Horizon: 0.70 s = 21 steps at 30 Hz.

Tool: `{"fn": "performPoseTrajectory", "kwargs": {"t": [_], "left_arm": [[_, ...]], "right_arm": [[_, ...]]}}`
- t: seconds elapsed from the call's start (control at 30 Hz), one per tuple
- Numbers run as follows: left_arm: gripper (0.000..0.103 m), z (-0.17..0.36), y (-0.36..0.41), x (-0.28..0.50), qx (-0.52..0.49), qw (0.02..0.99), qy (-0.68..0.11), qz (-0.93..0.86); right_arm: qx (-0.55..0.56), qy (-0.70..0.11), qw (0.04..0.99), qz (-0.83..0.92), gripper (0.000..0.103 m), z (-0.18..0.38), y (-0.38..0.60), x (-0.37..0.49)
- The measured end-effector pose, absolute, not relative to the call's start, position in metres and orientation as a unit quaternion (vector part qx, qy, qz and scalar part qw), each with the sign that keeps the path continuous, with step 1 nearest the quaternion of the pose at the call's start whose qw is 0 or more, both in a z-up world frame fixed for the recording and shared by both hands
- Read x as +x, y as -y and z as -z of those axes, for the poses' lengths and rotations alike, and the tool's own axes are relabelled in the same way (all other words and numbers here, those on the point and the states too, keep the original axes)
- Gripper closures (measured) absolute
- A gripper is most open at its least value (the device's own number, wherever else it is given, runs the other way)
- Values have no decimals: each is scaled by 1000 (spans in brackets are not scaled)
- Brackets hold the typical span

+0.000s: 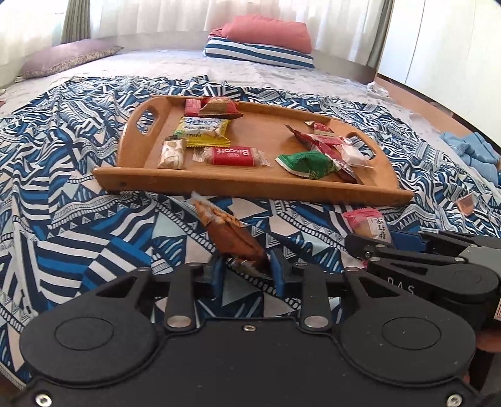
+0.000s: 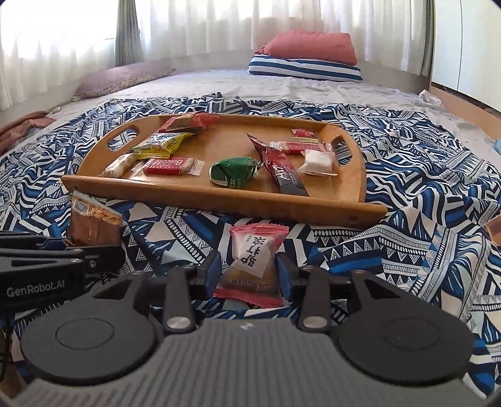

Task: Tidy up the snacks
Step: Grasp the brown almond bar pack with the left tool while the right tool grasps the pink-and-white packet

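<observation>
While the left wrist view looks along a bed (image 1: 175,62) under a blue and white patterned cloth (image 1: 78,175), a wooden tray (image 1: 250,184) of wrapped snacks sits in the middle. Pillows (image 1: 260,47) lie before pale curtains (image 1: 175,18). The left gripper (image 1: 247,269) has its blue fingers (image 1: 278,272) parted around a brown snack packet (image 1: 231,234), and I cannot tell whether they press it.

From the right wrist view, the same tray (image 2: 219,200) lies just ahead. The right gripper (image 2: 247,275) stands open, with a pink snack packet (image 2: 253,260) lying on the cloth (image 2: 407,250) between its fingers (image 2: 213,272), clear of both.
</observation>
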<state>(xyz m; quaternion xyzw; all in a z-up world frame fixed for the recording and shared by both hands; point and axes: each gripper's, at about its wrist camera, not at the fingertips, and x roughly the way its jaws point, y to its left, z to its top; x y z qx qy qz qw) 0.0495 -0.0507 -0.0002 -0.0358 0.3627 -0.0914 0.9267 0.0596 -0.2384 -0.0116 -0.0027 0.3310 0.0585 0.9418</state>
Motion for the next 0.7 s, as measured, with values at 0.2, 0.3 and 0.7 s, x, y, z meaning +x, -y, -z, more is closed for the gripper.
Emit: {"fn": "performPoseTrajectory", "kwargs": {"t": [0.2, 0.3, 0.7], "left_arm": [[53, 2, 49, 49, -38, 929, -360, 81], [44, 2, 49, 48, -48, 929, -356, 86], [43, 5, 51, 54, -66, 936, -341, 65]], "right_arm": [[2, -327, 944, -53, 45, 15, 237, 61], [0, -324, 945, -52, 44, 16, 235, 61], [13, -310, 950, -48, 46, 18, 236, 58]]}}
